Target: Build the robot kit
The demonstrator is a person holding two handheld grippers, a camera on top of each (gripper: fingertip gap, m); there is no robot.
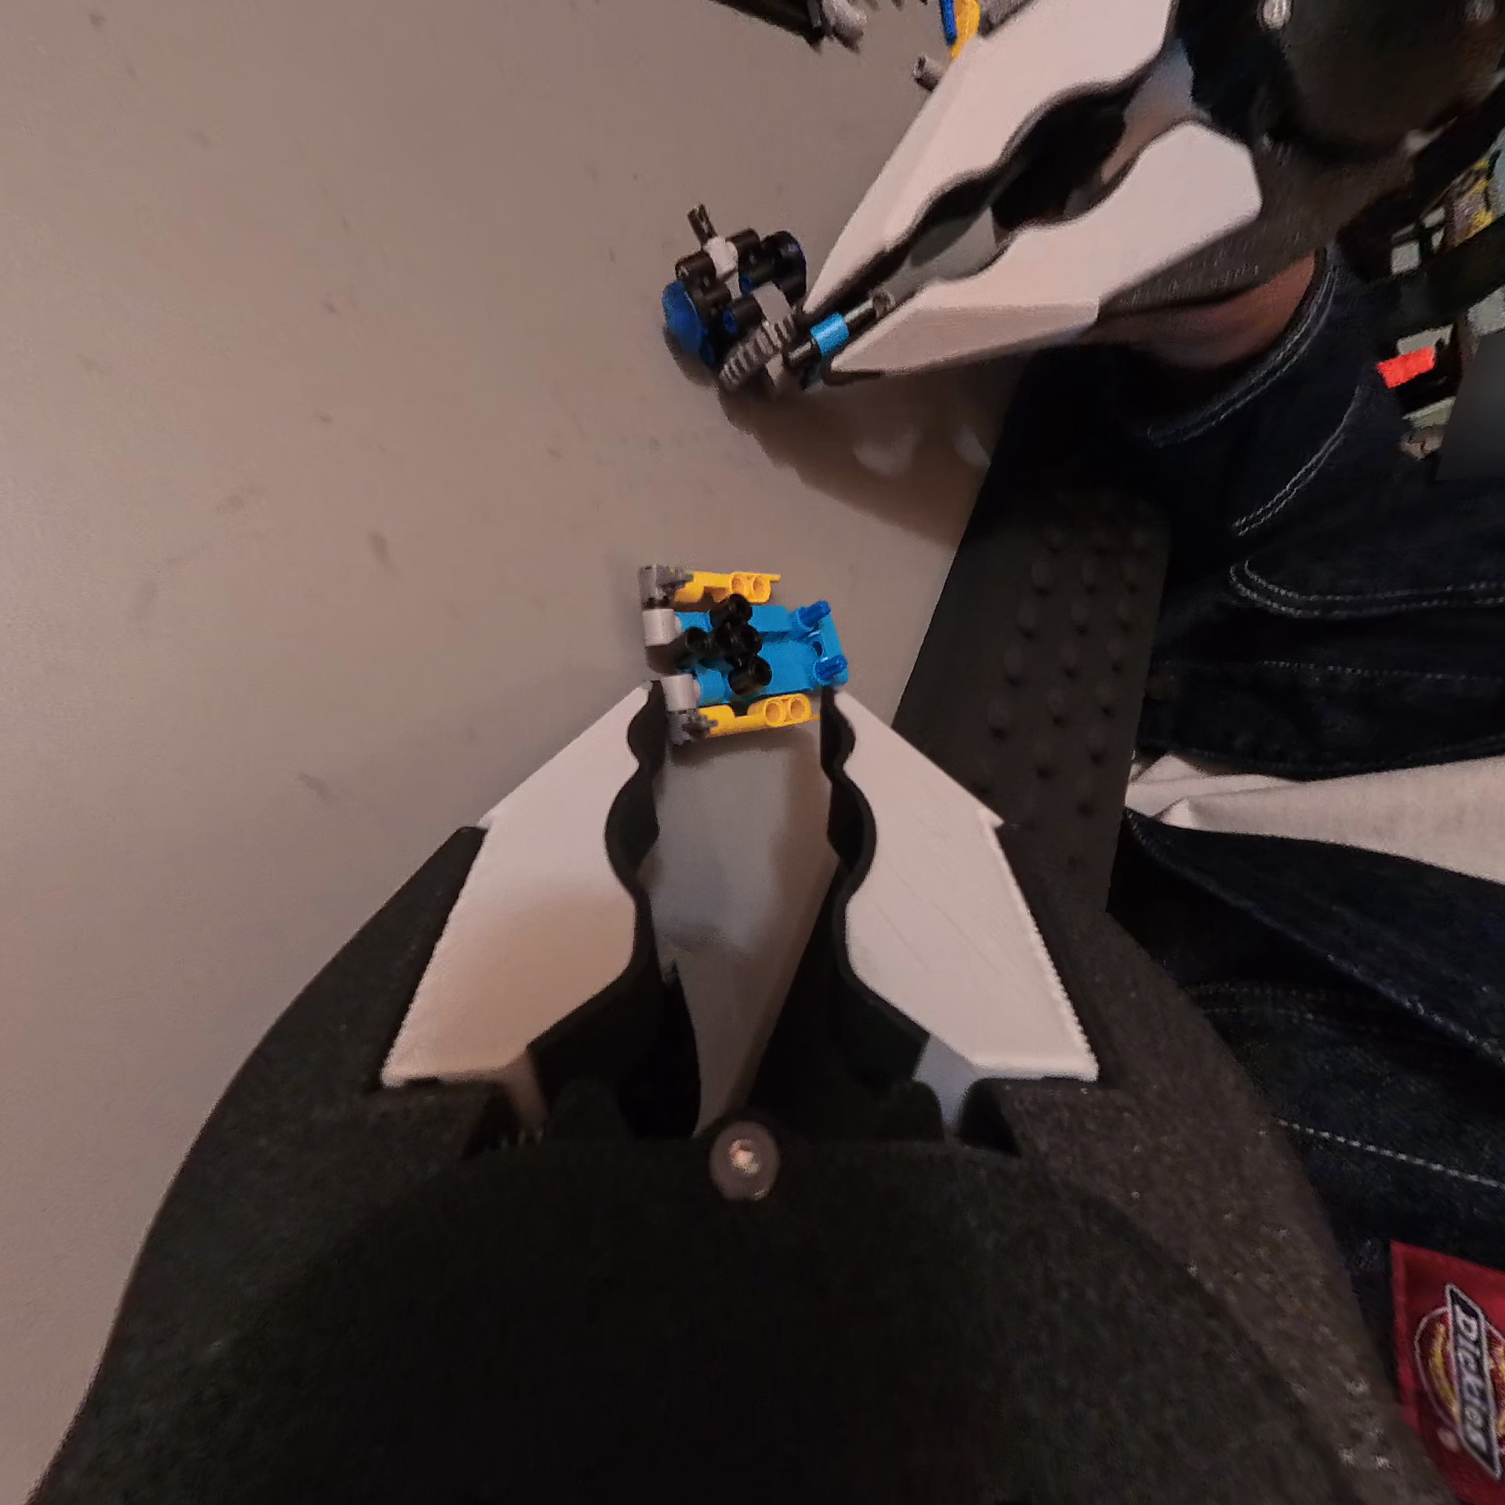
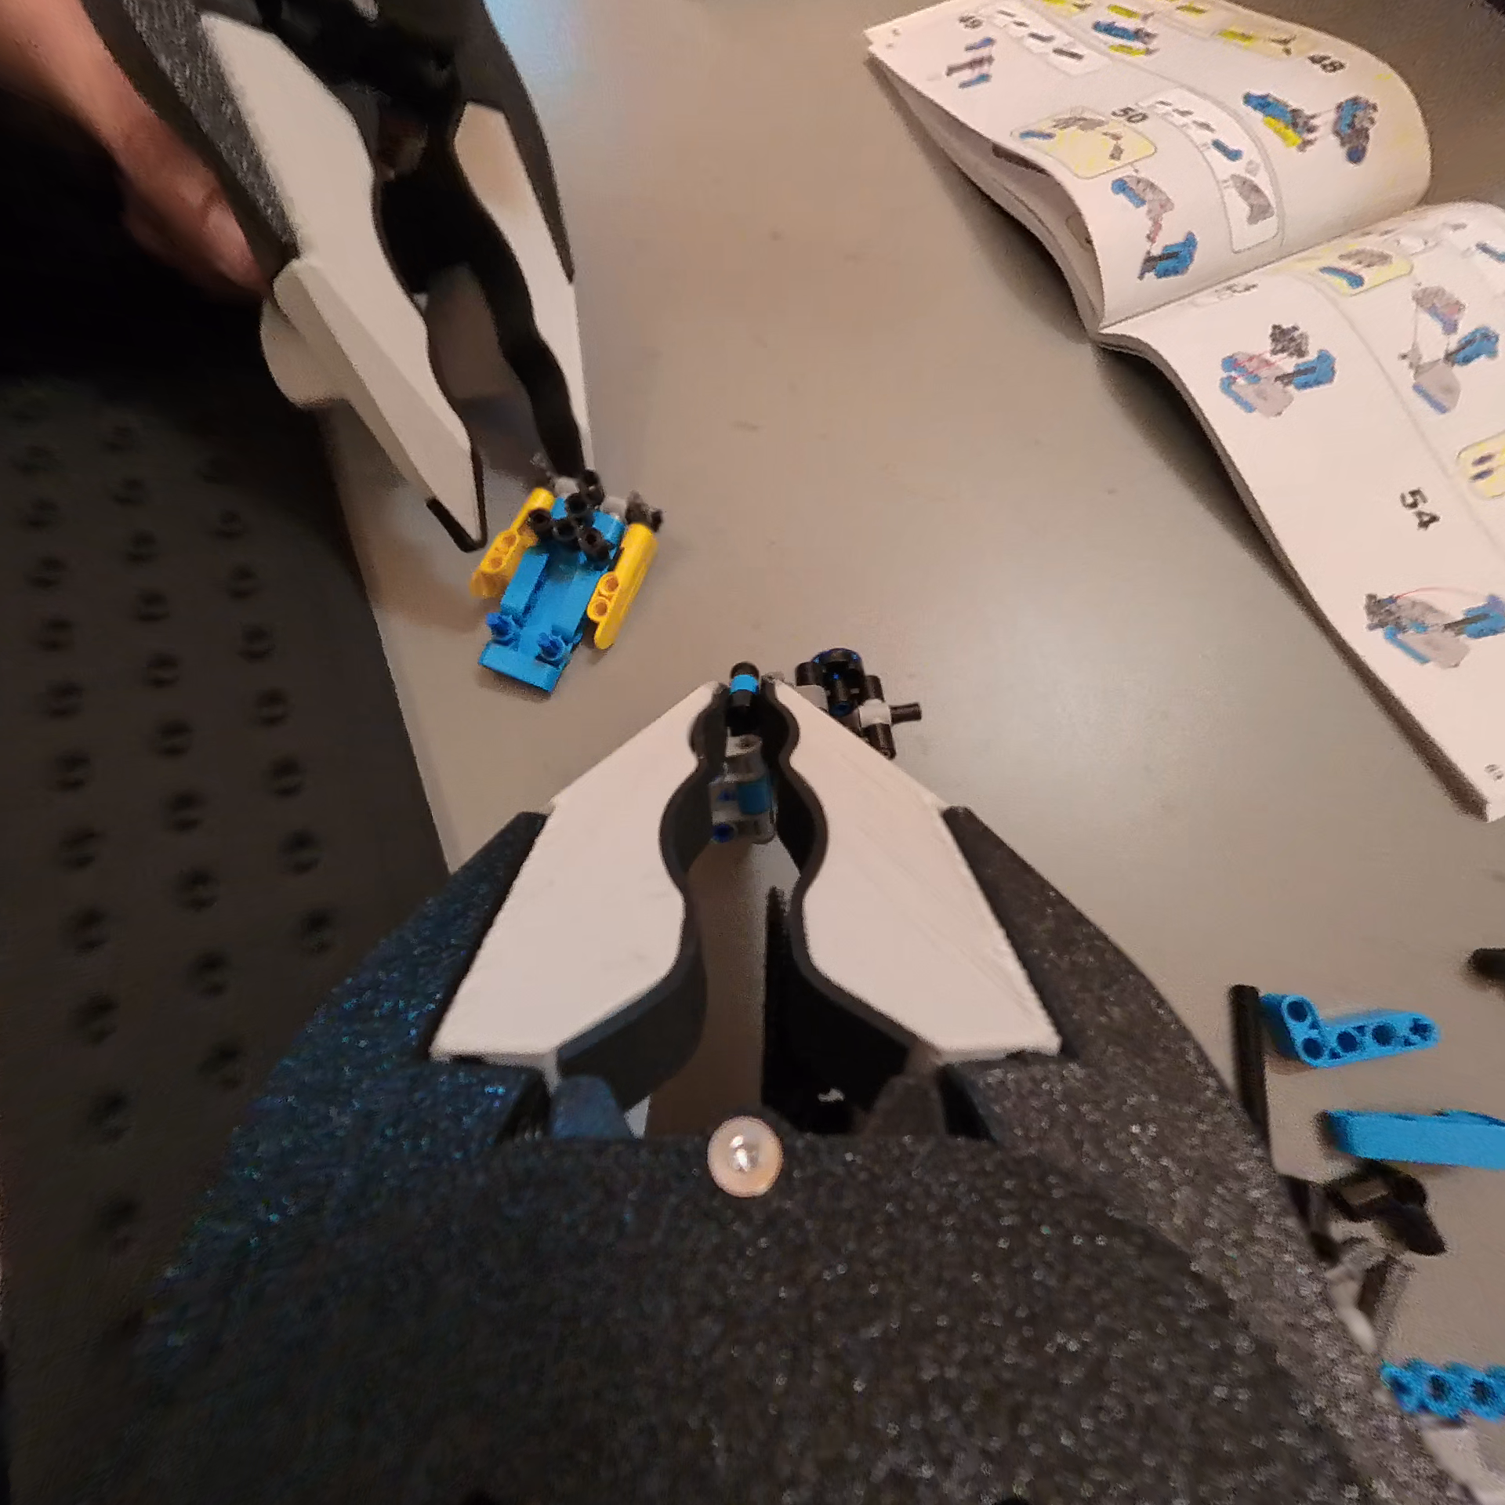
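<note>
An open instruction booklet (image 2: 1270,269) and loose blue beams (image 2: 1344,1038) lie on the table (image 2: 896,407).

Grey tabletop (image 2: 936,407), black perforated chair (image 2: 163,733)

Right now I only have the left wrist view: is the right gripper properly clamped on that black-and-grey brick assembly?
Observer: Yes. The right gripper is shut on the axle with the blue bush, and a grey and blue piece sits deeper between its fingers.
Operator: Anything beyond it?
Observer: An open instruction booklet lies on the table past the tips, to the right.
Operator: Spare parts?
Observer: Loose blue beams lie on the table at the gripper's right side.
</note>
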